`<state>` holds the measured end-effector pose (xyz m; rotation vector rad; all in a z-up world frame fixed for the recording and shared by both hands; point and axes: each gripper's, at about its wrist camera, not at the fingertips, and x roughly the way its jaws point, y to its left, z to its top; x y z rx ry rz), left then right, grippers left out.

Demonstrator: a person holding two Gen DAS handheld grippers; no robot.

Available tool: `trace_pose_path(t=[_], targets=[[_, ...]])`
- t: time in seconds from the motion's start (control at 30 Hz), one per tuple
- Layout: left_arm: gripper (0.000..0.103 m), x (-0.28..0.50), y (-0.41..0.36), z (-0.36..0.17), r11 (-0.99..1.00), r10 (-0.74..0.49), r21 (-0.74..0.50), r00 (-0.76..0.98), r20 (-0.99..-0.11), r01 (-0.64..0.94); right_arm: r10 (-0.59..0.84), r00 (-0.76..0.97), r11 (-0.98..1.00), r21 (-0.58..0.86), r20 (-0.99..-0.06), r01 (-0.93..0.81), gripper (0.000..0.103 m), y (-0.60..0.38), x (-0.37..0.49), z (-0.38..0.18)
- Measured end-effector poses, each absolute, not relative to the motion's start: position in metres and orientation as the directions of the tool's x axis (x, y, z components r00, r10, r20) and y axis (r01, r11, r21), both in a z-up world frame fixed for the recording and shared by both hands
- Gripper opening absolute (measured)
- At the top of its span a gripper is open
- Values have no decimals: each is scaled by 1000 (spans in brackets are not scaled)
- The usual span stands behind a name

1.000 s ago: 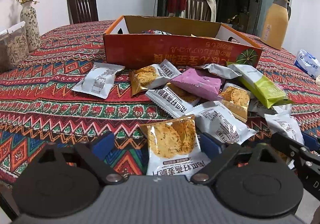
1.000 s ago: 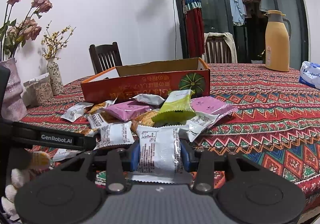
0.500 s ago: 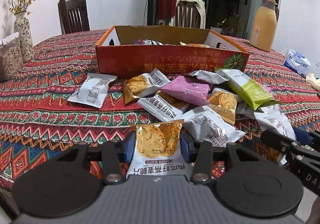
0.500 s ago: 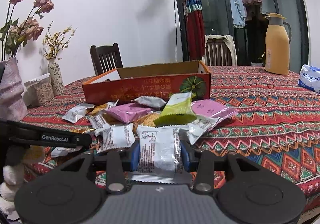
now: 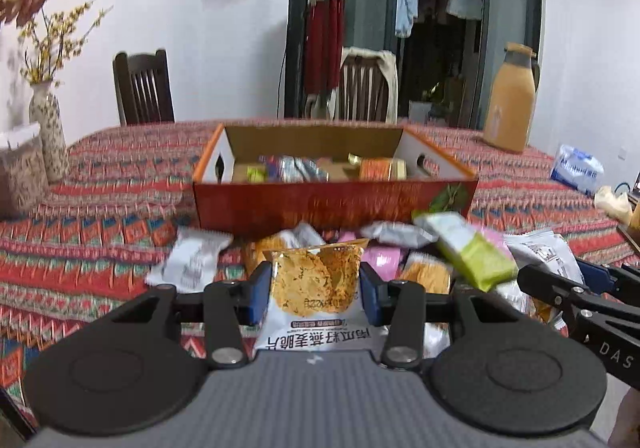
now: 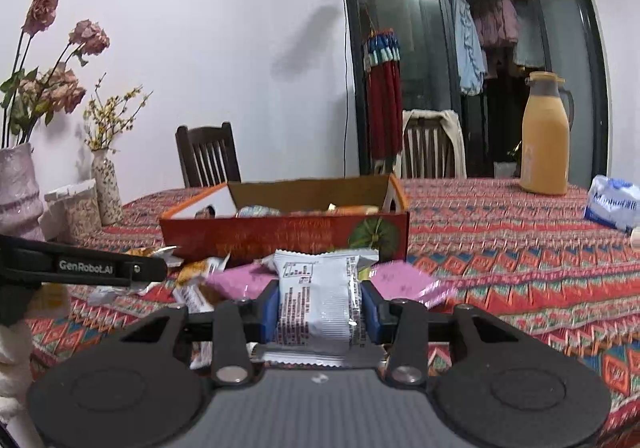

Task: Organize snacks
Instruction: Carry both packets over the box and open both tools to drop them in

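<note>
My left gripper (image 5: 315, 296) is shut on a golden oat-crisp packet (image 5: 316, 280), held above the table. My right gripper (image 6: 319, 308) is shut on a white snack packet (image 6: 318, 296), also lifted. Behind both lies a pile of loose packets: a white one (image 5: 192, 260), a lime-green one (image 5: 468, 252), pink ones (image 6: 404, 282). The open orange cardboard box (image 5: 332, 200) stands beyond the pile with several snacks inside. It shows in the right wrist view as well, the box (image 6: 280, 236). The right gripper's arm (image 5: 580, 300) enters the left wrist view at the right edge.
The table wears a red patterned cloth (image 6: 520, 248). Vases with flowers (image 6: 104, 188) and a jar stand at the left. A yellow thermos jug (image 6: 546, 136) and a blue-white tissue pack (image 6: 612, 204) sit at the right. Two wooden chairs (image 5: 144, 88) stand behind the table.
My left gripper closed on the golden packet and lifted it off the table. My right gripper rose a little with its white packet. Both views now look more level, into the box.
</note>
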<state>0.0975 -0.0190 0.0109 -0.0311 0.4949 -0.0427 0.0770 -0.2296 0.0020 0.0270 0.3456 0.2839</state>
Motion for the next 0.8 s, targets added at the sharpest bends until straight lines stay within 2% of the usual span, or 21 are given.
trace_pose_path(t=[0.5,0.8], targets=[[46,139,-16,57,998,-52,-55,935,-352,34,265,933,964,33,-244,-265,41,-219,133,41],[46,183,-11,74,998,-27,-55,942,-333,9,263,942,964,15,-210,-265,41,-208,187,65]])
